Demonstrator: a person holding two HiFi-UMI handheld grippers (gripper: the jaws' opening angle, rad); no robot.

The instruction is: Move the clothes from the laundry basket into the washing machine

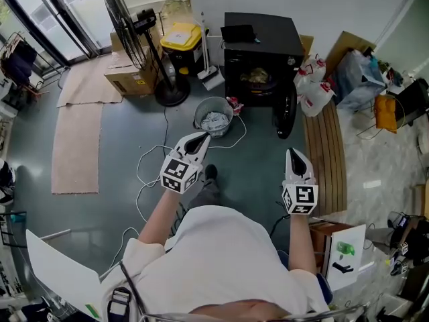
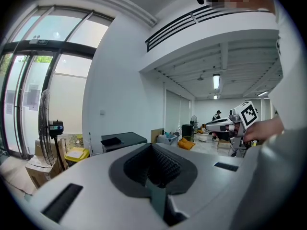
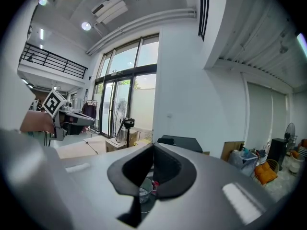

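Observation:
The laundry basket (image 1: 214, 116), a round grey mesh bin, stands on the floor with pale clothes (image 1: 214, 121) in it. Behind it the black washing machine (image 1: 261, 45) has its door (image 1: 285, 116) swung open, and some laundry (image 1: 256, 76) shows in the drum. My left gripper (image 1: 201, 138) is held in the air just short of the basket, jaws together and empty. My right gripper (image 1: 293, 154) hovers further right, near the door, also shut and empty. In the right gripper view the basket (image 3: 144, 195) peeks out below the closed jaws, with the left gripper (image 3: 72, 119) off to the left.
A standing fan (image 1: 127, 25), a cardboard box (image 1: 131, 79) and a yellow-lidded bin (image 1: 181, 39) stand to the left of the machine. A white cable (image 1: 151, 166) loops over the floor. Detergent jugs (image 1: 312, 86) and a wooden slatted board (image 1: 326, 153) lie to the right.

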